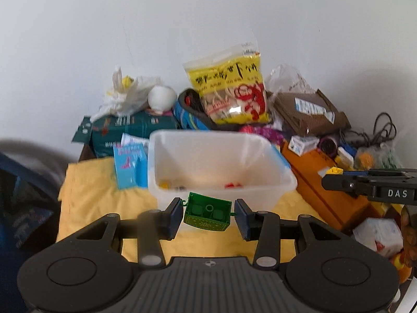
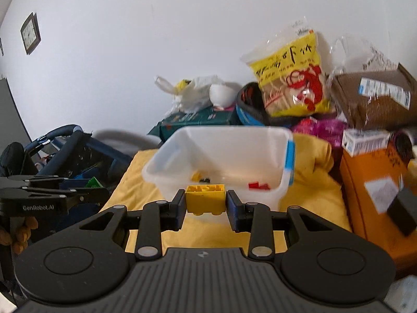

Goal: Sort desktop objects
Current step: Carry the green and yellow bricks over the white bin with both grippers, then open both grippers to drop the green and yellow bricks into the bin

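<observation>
Left gripper clamping green brick, right gripper clamping yellow brick; next: carrying both over white bin, releasing.

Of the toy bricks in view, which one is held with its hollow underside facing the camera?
The green brick in the left gripper: its open underside with inner tubes shows. The yellow brick in the right gripper shows a closed side.
</observation>
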Motion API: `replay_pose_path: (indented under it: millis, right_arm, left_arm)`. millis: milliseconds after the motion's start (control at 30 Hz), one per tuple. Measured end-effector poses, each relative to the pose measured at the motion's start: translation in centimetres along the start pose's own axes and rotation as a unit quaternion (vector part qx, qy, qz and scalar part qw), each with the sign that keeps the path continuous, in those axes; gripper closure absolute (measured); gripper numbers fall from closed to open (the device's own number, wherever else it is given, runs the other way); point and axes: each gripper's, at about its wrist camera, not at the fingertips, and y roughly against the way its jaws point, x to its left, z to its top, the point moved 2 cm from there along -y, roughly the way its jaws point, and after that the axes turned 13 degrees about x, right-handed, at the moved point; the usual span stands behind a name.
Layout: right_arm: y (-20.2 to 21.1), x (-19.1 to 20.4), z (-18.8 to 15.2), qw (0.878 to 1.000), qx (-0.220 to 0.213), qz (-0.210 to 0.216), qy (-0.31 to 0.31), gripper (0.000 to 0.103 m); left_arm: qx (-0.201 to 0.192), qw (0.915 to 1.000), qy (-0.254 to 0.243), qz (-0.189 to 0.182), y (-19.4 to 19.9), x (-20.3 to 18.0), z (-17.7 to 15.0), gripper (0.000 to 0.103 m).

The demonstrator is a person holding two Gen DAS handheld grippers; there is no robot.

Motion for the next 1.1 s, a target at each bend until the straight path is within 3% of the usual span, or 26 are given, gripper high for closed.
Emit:
replay_pose_path:
  millis: [167,500,767,1100]
  right_arm:
    - [0.1,-0.6,2.5,1.000,0.002,0.006,-0.012,0.067]
    - [-1.2,-1.4,7.0,1.000,0.023,0.003,-0.007,0.067]
    - [-4.1,-2.8,9.7,0.998,0.066,0.002,-0.011,0.067]
    - [-8.7,-3.3,11.0,0.990,0.140,-0.010,-0.007,0.067]
  left_arm:
    - [-0.006,1.0000,-0.006,0.004,0.0,0.0,2.9,0.056]
    - [0.018,0.9997,-0.018,0.000,-2.3,0.3,8.7,0.056]
    - [0.059,0.9982,-0.010,-0.004,-5.6,0.9,12.0,0.056]
    - [0.115,0.9933,-0.003,-0.008,-9.7,0.9,13.7,0.055]
